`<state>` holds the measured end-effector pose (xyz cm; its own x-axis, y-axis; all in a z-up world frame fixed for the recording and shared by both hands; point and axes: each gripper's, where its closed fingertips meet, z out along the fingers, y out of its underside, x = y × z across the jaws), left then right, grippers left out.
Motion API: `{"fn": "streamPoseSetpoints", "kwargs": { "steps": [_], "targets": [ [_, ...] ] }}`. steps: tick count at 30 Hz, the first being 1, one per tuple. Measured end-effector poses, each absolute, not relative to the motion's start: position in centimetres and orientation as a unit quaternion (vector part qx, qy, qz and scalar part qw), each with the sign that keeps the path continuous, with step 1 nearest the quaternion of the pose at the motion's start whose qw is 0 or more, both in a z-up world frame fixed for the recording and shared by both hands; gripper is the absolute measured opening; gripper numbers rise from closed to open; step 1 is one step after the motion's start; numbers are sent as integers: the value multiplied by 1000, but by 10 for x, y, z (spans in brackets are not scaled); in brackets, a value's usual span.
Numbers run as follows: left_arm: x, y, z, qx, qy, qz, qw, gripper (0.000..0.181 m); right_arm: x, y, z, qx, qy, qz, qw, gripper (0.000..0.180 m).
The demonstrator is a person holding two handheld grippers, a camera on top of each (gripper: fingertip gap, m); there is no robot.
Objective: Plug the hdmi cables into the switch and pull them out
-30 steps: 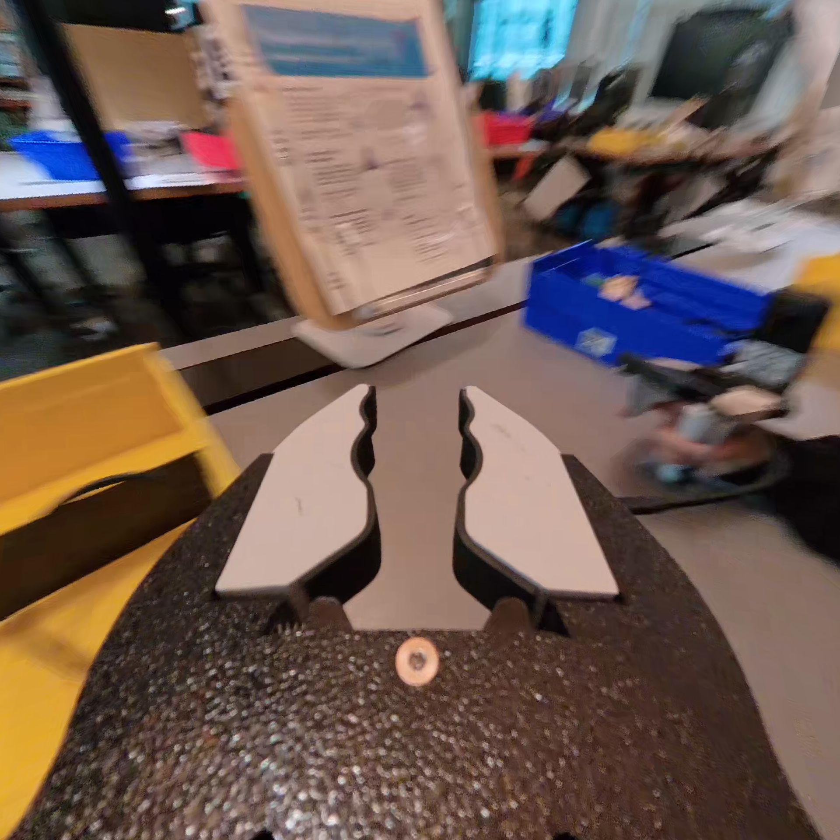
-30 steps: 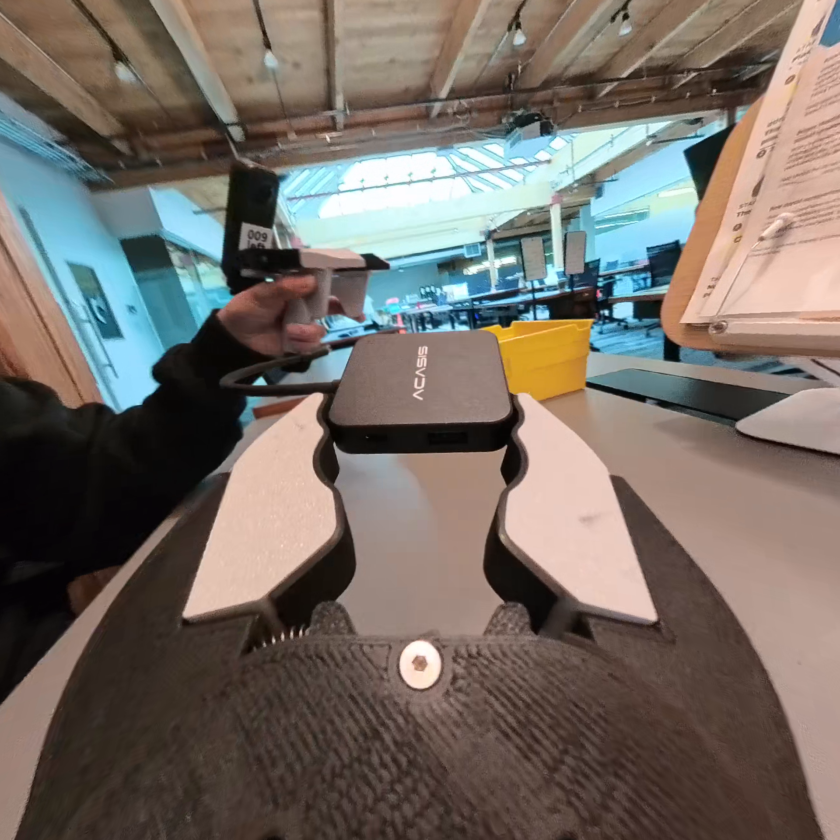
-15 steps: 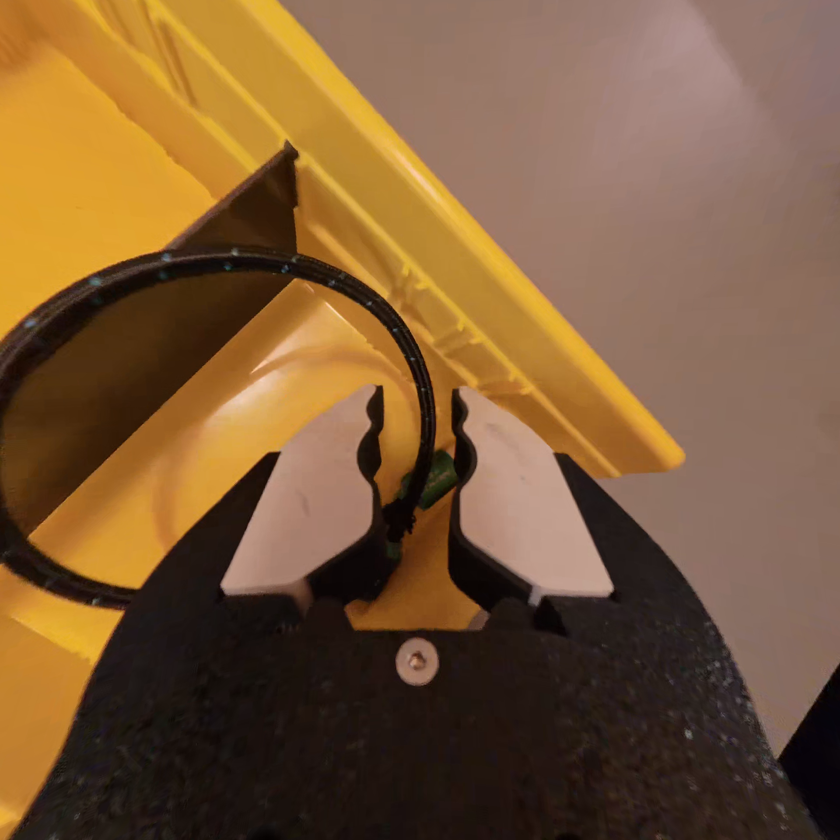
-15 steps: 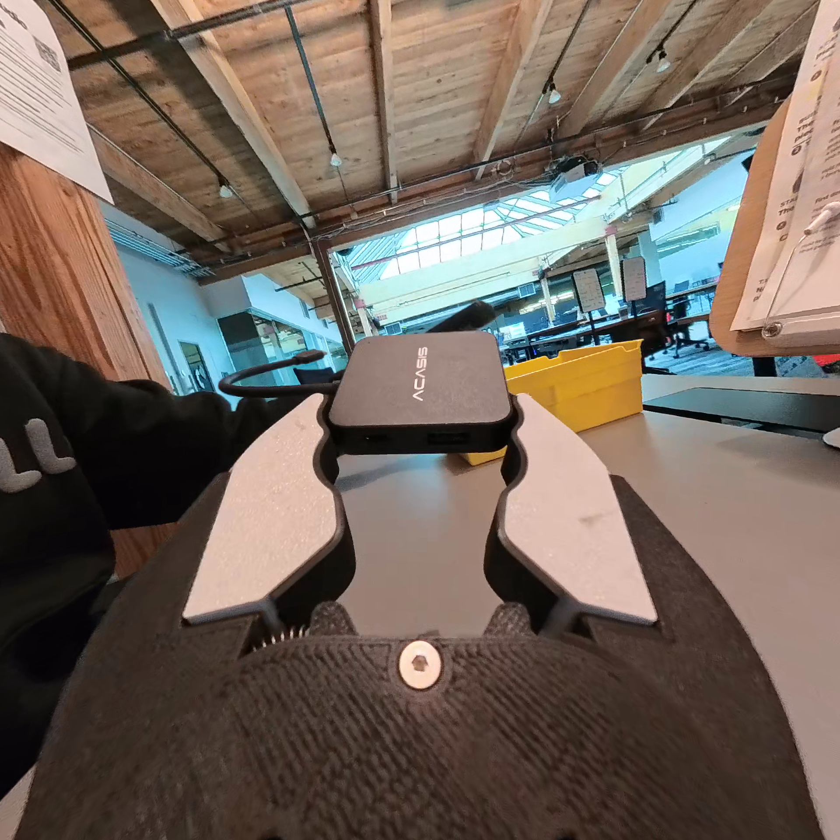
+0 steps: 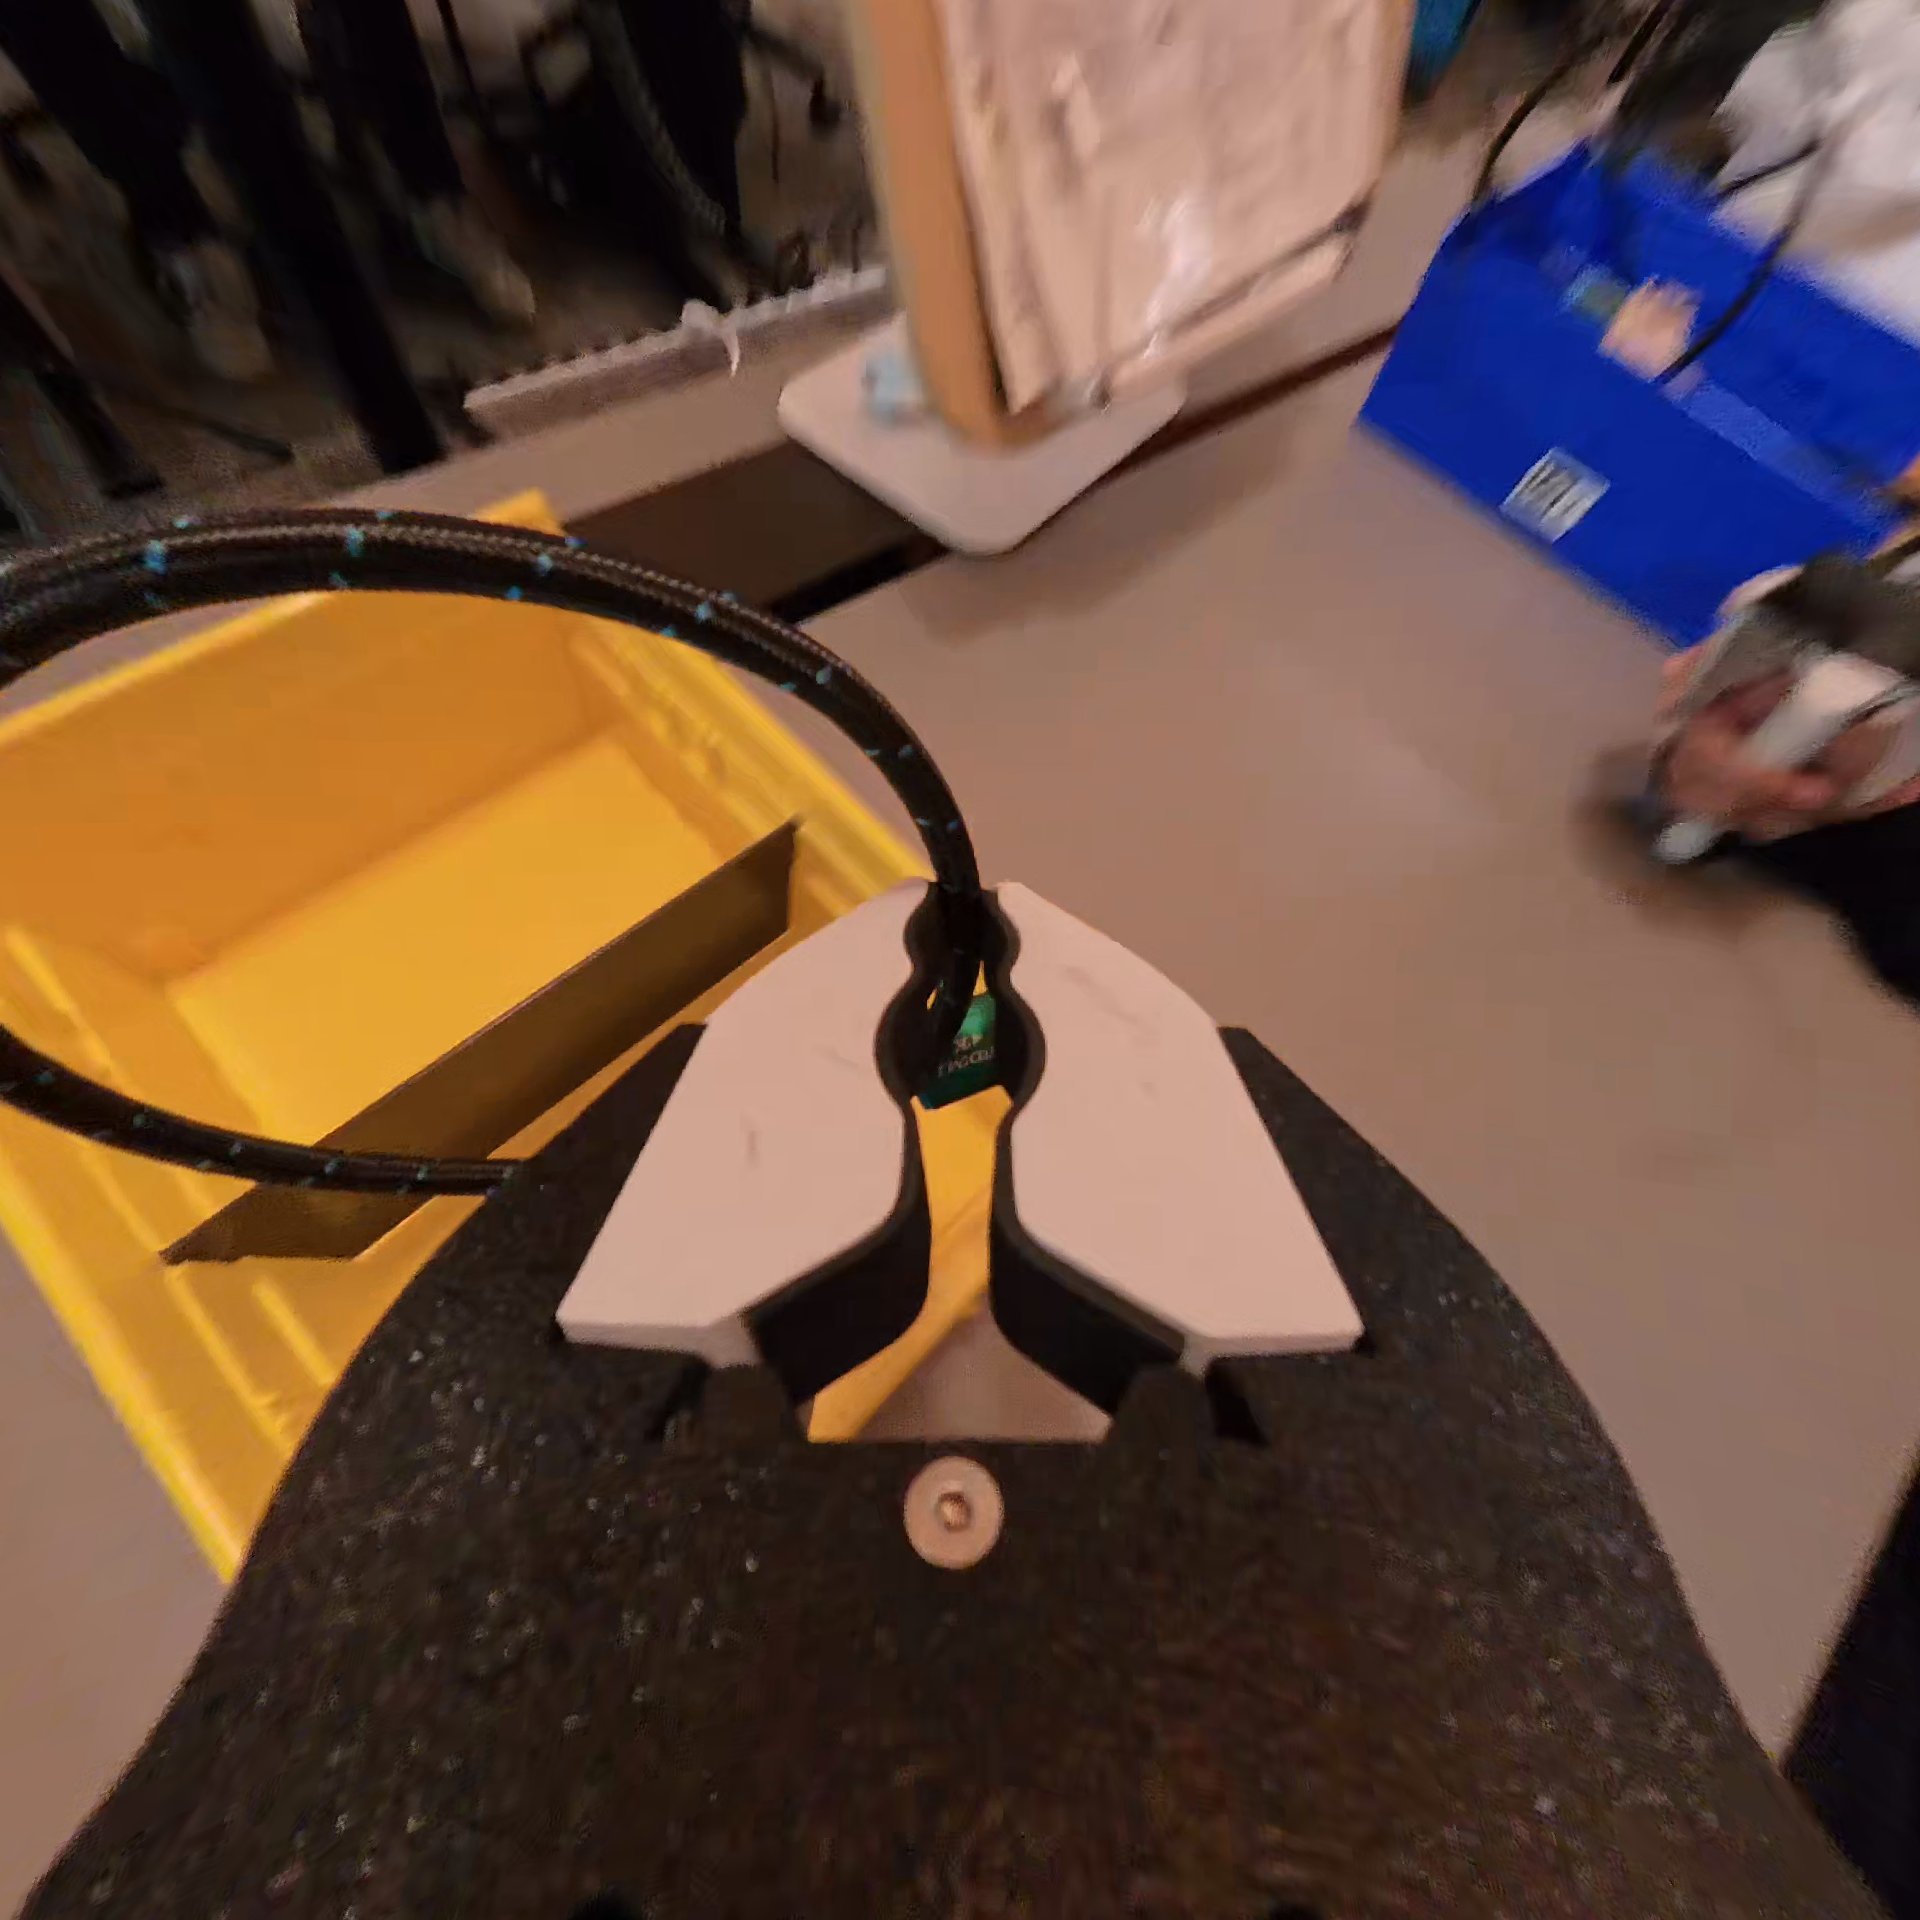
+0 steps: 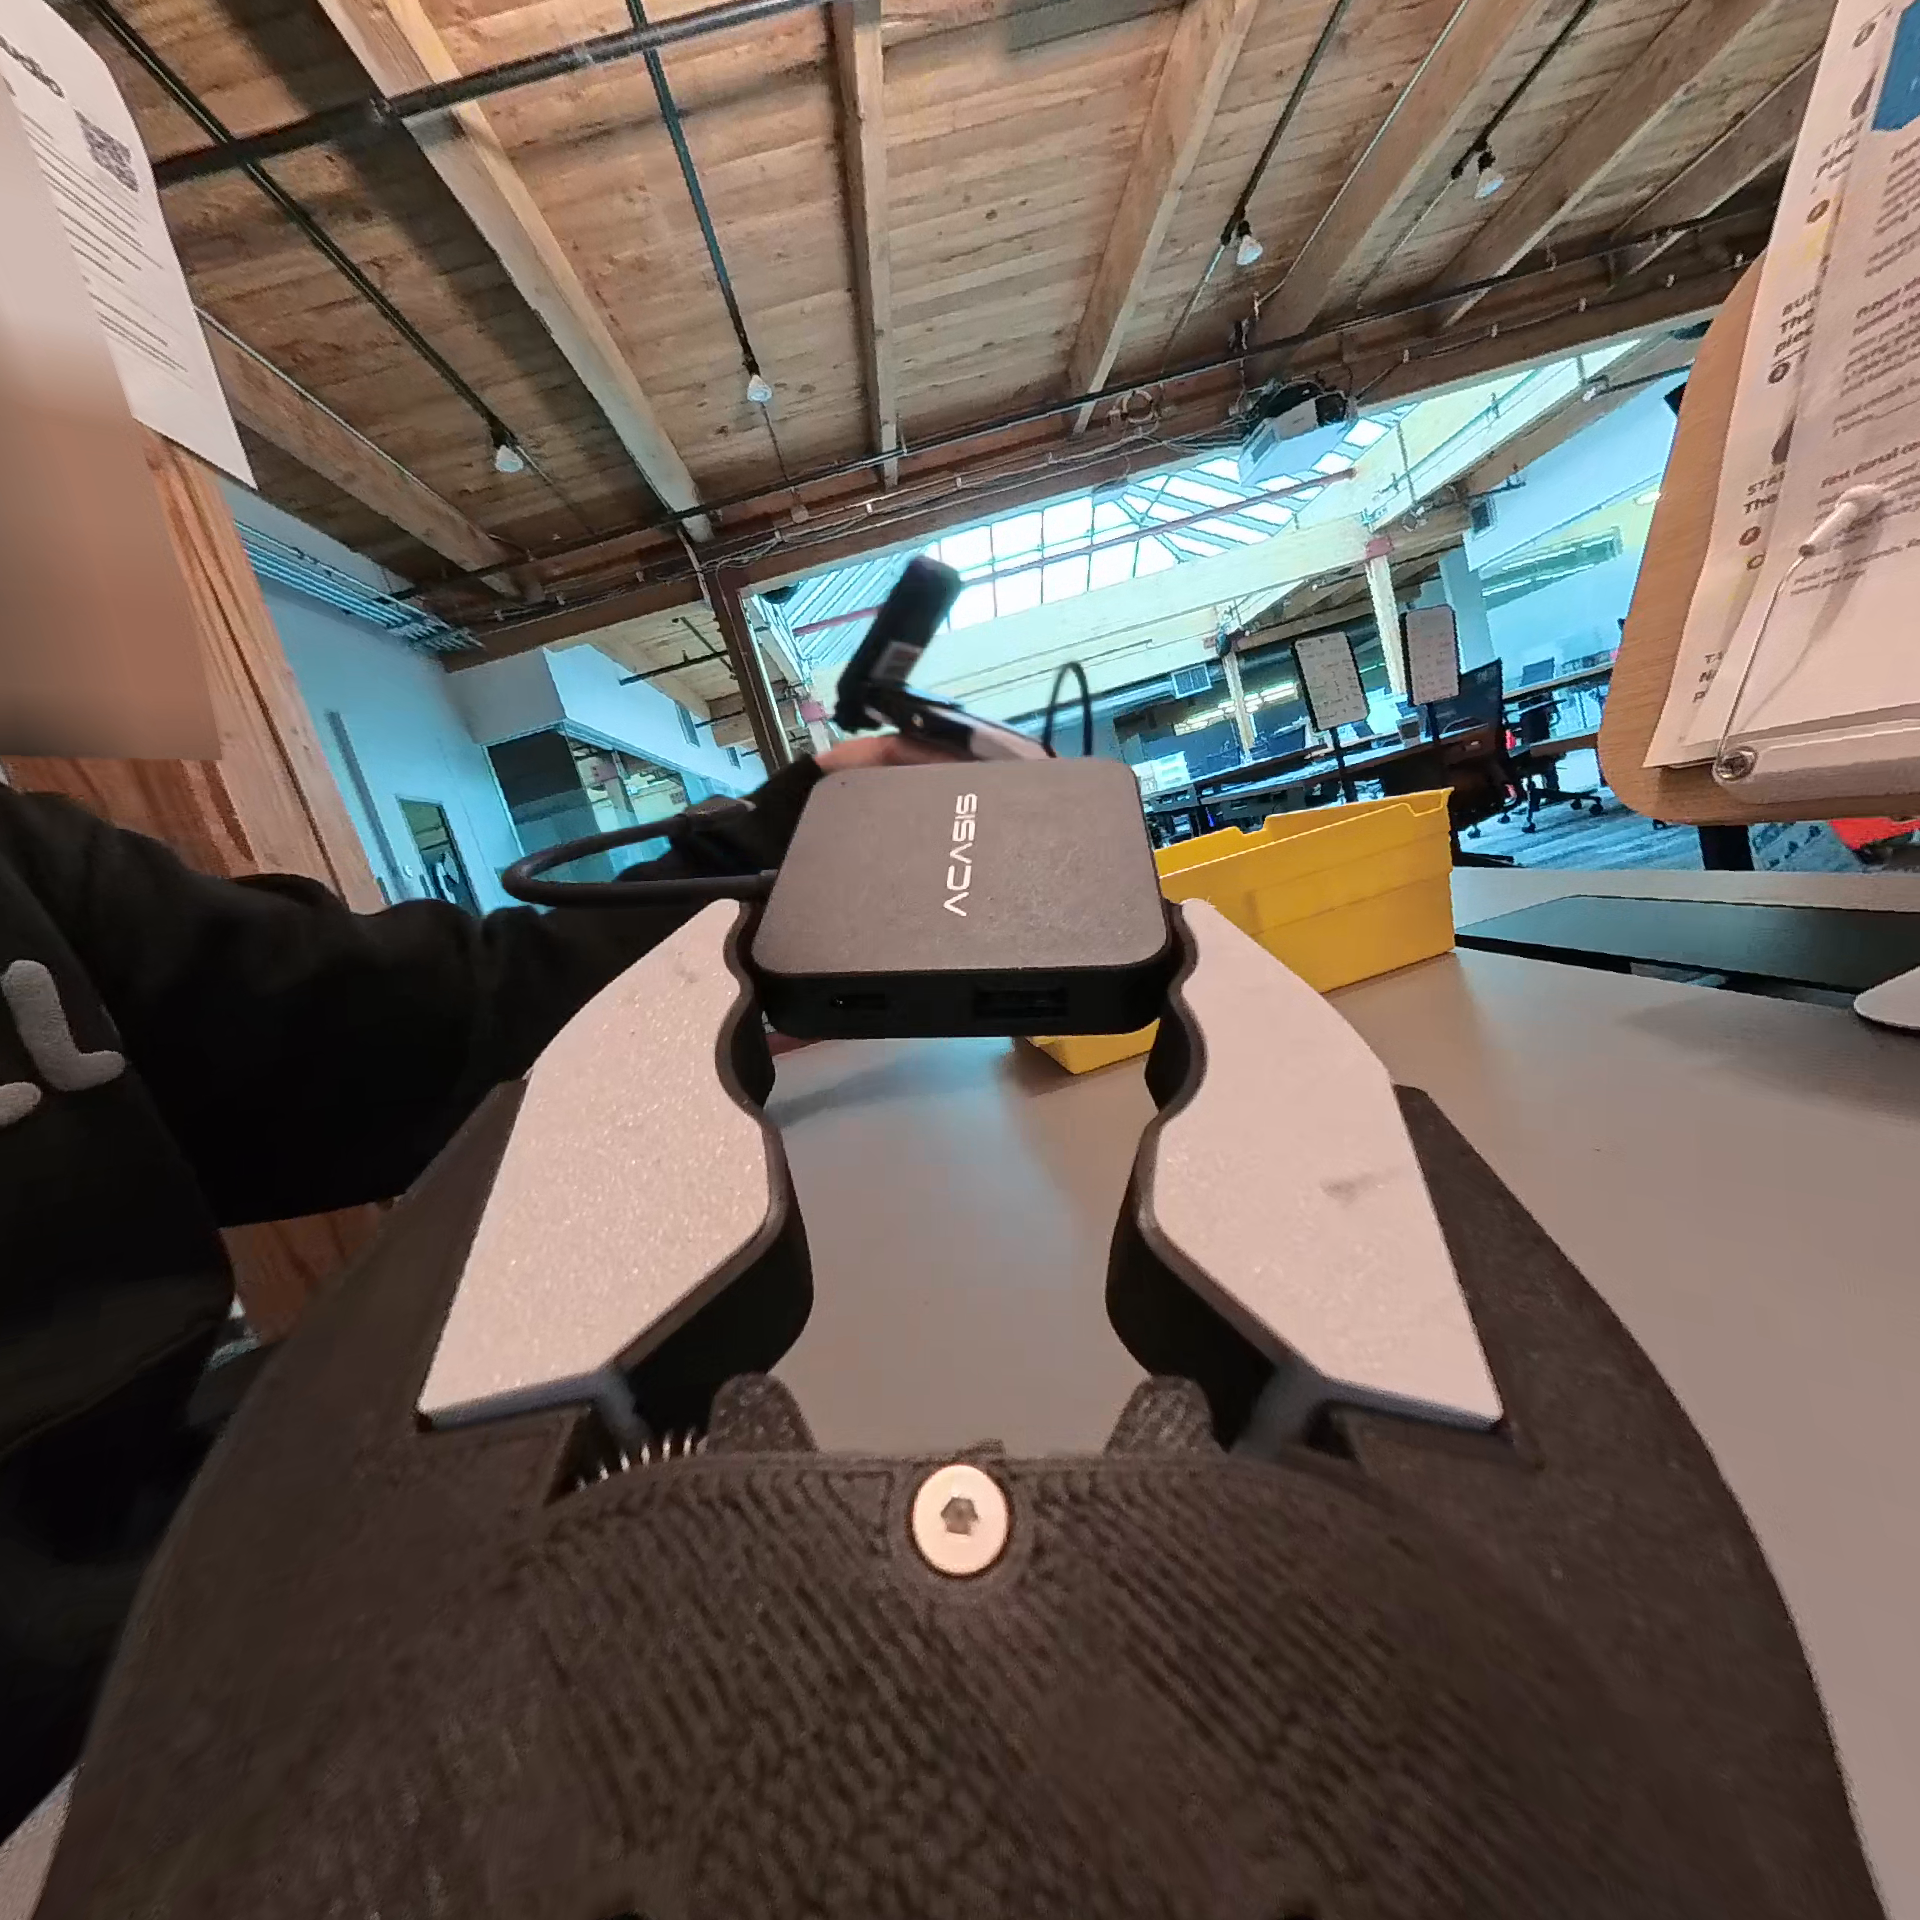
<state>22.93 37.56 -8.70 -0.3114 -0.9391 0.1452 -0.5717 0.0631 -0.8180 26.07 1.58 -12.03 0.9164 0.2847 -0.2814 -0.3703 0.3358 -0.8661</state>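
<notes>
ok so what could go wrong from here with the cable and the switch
1. The left gripper pinches the braided cable at its fingertips only, near a green tag; the plug itself is hidden, so it may slip or twist during insertion.
2. The cable's big loop hangs over the yellow bin and could snag its rim or divider.
3. The right gripper holds the switch only by its side edges, off the table, so pushing a plug in might tilt it.
</notes>
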Motion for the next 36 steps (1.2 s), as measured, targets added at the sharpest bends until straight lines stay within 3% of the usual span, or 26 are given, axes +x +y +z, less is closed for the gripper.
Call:
{"fn": "streamPoseSetpoints", "kwargs": {
  "steps": [1, 6, 16, 21, 25, 31, 36],
  "targets": [
    [224, 367, -70, -539, 685, -439, 218, 6, 261, 15, -120, -539, 41, 200, 817, 73],
    [199, 302, -51, -560, 689, -433, 157, 6, 260, 5, -112, -526, 32, 204, 825, 73],
    [194, 133, -161, -552, 707, -441, -40, 6, 252, -8, -104, -521, 7, 212, 827, 73],
    [209, 98, -112, -454, 554, -693, -78, 6, 258, -18, -98, -509, 8, 199, 837, 73],
    [192, 108, -147, -469, 502, -714, -135, 6, 268, -24, -97, -507, 19, 184, 842, 73],
    [155, 150, -182, -515, 540, -662, -64, 8, 262, -18, -98, -515, 5, 188, 836, 73],
    [131, 187, -213, -564, 632, -531, 34, 24, 251, -12, -104, -530, -20, 210, 822, 72]
  ]
}}
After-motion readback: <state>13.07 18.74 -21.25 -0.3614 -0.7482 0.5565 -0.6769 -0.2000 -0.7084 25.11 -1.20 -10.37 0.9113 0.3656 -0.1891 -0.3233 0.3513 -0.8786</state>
